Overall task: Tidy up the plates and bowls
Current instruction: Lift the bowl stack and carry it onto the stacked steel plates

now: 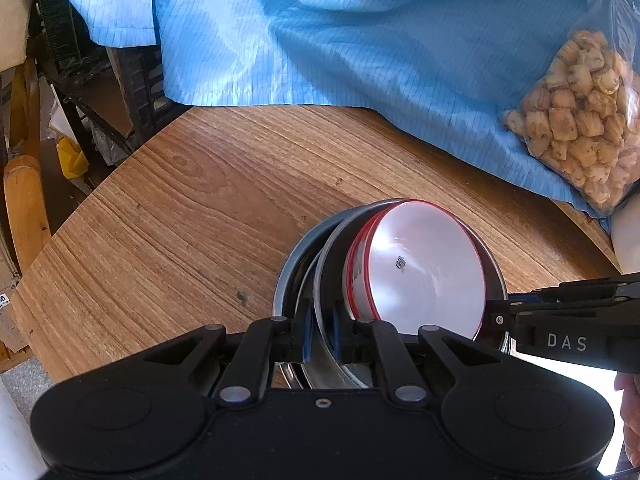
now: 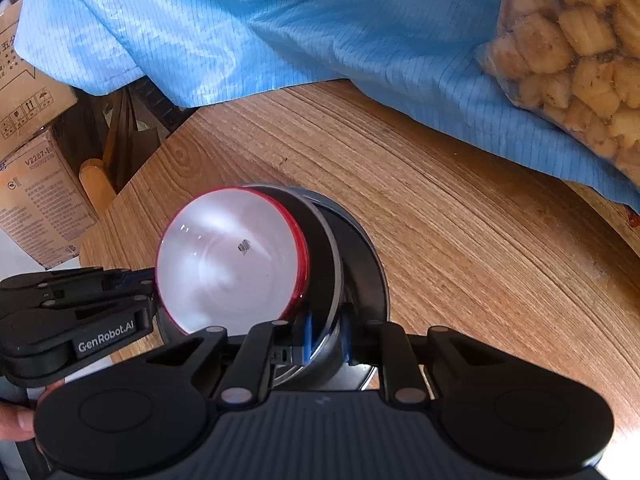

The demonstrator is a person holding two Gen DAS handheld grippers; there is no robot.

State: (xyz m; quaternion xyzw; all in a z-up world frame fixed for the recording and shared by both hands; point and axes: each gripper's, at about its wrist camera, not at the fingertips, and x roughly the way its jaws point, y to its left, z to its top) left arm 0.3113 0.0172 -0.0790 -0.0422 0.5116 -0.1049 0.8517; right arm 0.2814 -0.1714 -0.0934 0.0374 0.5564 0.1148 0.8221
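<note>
**Two grippers pinch the rim of a tilted bowl stack on a wooden surface**

A round wooden surface (image 1: pixel 192 208) fills the middle of both views. Its curved edge runs along the left side, and beyond that edge lie cardboard boxes (image 2: pixel 36 200) and a pale wooden post (image 1: pixel 24 208), so the left side drops off close to the stack. A wide stretch of bare wood lies ahead of the stack and to its left. Farther back, a blue cloth (image 1: pixel 340 40) hangs over the far part of the surface, and a clear bag of tan snack pieces (image 1: pixel 580 120) rests on the cloth at the far right.

The stack of dishes sits near the front of the surface. A white bowl with a red rim (image 1: pixel 424 272) lies innermost, its glossy inside catching light and showing a small dark mark near the middle. It nests in a dark bowl (image 1: pixel 332 264) with a metallic rim band, which is tipped up on edge inside a wider dark bowl (image 1: pixel 286 280) with a grey-blue rim.

The left gripper (image 1: pixel 320 334) has its blue-padded fingers drawn close together, pinching the near rim of the tilted dark bowl. The right gripper (image 2: pixel 326 334) is likewise closed down on that bowl's rim from the opposite side. Each gripper shows in the other's view, reaching in sideways beside the white bowl. Part of a hand (image 2: pixel 16 420) appears at the lower left of the right wrist view.
</note>
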